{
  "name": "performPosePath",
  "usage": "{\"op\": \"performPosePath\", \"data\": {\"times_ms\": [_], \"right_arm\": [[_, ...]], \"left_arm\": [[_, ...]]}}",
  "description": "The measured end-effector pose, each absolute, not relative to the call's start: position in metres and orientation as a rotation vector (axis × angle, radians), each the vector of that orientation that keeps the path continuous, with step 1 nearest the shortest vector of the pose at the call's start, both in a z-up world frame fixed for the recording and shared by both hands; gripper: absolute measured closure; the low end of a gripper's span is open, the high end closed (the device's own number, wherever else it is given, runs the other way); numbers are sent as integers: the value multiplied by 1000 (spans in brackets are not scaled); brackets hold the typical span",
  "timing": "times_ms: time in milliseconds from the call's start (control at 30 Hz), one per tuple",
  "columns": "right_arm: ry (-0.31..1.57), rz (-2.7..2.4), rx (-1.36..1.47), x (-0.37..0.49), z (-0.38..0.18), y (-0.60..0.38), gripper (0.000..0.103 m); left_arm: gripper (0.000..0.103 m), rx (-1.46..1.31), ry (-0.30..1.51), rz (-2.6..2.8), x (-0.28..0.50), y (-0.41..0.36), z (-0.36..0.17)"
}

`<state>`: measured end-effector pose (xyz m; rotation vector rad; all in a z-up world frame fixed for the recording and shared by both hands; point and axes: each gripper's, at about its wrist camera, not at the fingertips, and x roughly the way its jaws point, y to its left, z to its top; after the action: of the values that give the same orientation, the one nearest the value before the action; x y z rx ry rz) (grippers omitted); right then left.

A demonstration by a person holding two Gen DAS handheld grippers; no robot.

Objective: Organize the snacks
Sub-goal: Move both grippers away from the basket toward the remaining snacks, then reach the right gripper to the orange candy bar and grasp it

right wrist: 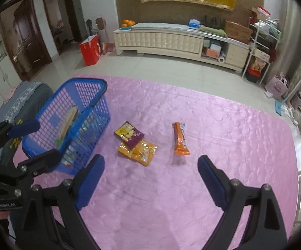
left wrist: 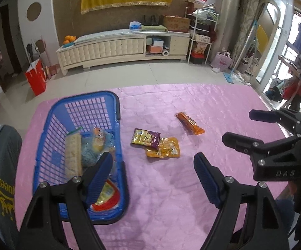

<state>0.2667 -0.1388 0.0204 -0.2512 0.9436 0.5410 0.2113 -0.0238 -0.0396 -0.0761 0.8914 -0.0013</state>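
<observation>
Lying on the pink cover [right wrist: 192, 187] beside the blue basket [left wrist: 121, 141], a purple packet [left wrist: 146, 137] overlaps a yellow packet [left wrist: 165, 149]; an orange bar [left wrist: 190, 124] lies farther from the basket. Inside the basket are a long pale wafer pack [left wrist: 73, 156] and other snacks. Left gripper [left wrist: 152, 175] and right gripper [right wrist: 151, 181] hover with fingers spread, holding nothing.
</observation>
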Motion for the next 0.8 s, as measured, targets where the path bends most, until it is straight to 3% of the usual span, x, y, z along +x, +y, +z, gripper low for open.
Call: {"op": "performPosePath", "data": {"times_ms": [500, 800], "right_arm": [[796, 841, -464, 274, -33, -141, 10], [868, 1097, -509, 304, -73, -125, 10]], "left_arm": [[25, -167, 847, 247, 171, -39, -90], [25, -66, 831, 341, 178, -72, -105]]}}
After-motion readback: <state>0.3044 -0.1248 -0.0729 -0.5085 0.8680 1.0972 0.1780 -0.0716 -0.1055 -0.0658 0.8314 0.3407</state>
